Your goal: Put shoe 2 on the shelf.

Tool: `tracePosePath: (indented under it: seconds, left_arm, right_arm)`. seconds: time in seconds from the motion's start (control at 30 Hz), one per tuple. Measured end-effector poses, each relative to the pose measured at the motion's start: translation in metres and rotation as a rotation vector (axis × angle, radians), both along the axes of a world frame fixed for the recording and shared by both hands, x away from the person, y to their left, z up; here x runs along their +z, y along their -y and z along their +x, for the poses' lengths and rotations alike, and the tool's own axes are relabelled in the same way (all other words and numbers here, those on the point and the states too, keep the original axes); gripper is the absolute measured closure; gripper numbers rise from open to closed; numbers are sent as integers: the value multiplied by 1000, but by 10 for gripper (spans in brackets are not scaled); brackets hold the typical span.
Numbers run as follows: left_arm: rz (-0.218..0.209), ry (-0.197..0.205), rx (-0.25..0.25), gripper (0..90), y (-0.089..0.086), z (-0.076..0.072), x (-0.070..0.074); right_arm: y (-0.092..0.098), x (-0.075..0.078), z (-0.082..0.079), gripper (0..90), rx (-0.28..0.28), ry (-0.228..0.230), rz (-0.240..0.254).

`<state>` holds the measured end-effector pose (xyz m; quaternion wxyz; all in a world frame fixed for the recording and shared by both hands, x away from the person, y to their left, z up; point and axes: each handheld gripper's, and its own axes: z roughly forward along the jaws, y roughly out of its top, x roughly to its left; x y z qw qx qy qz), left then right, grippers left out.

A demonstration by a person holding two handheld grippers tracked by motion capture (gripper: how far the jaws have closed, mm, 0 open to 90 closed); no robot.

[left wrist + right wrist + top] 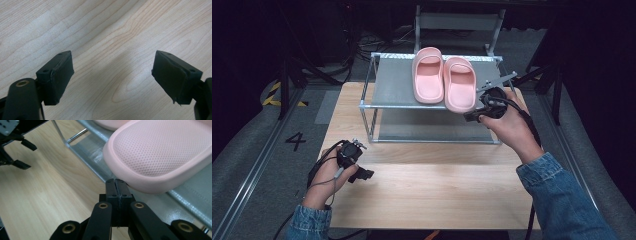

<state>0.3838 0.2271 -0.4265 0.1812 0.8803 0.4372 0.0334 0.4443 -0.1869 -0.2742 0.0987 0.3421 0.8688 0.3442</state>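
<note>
Two pink slippers stand side by side on the grey top shelf (392, 85) of a metal rack, the left slipper (428, 75) and the right slipper (460, 84). My right gripper (472, 116) is at the shelf's front right edge, just below the right slipper's heel. In the right gripper view its jaws (116, 185) are pressed together with nothing between them, their tips right under the overhanging heel of the slipper (162, 152). My left gripper (362, 175) hovers low over the wooden table (427, 195) at the left, open (112, 67) and empty.
The rack has a lower shelf (432, 131) and thin metal legs and rails (372, 117). Behind the table stands a grey frame (459, 22). Dark floor and cables surround the table. The left gripper (26, 155) shows far off in the right gripper view.
</note>
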Motion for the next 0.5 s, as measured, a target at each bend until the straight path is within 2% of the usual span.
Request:
tracePosePath:
  seconds: [0.23, 0.33, 0.5]
  left_arm:
    - [0, -3, 3, 179, -1, 0, 0]
    - [-4, -4, 2, 179, -2, 0, 0]
    - [1, -2, 3, 179, -2, 0, -1]
  right_arm:
    - [-3, -3, 15, 900, -33, 8, -16]
    - [-3, -5, 24, 900, -55, -4, -22]
    - [-2, -7, 30, 900, -67, -7, -33]
